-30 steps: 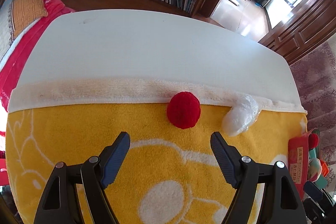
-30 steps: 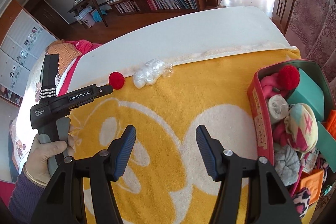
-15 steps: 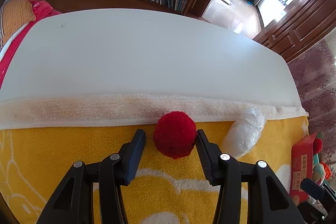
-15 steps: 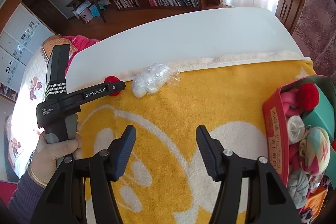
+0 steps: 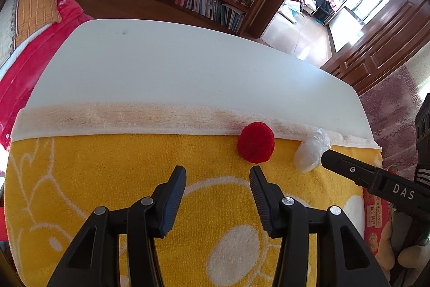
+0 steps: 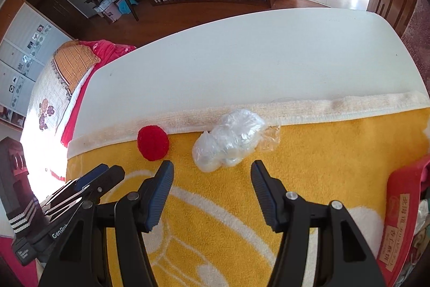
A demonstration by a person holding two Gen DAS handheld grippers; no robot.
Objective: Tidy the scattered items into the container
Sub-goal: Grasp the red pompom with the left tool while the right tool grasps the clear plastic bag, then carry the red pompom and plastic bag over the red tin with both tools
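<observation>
Beyond my left gripper [image 5: 217, 179], in its own view, the red pom-pom [image 5: 255, 142] sits on the yellow towel [image 5: 113, 168] at the cream far border, just past and slightly right of the fingertips. My left jaws stand partly spread with nothing between them. To the pom-pom's right lies a crumpled clear plastic bag [image 5: 311, 151], and the tip of my right gripper reaches in beside it. A red container [image 5: 372, 217] shows at the right edge.

From the right wrist view, my right gripper [image 6: 212, 174] is spread and empty, the bag [image 6: 231, 143] lying just ahead between the finger lines, the pom-pom [image 6: 153, 143] near its left. The white surface [image 6: 242, 58] stretches bare beyond the towel; the container [image 6: 397, 211] is at the near right.

I judge both items very light and soft. The pom-pom should squash, so I would pinch it across its middle. The bag looks slippery and crinkly; grabbing its thickest bunched part seems safest.
</observation>
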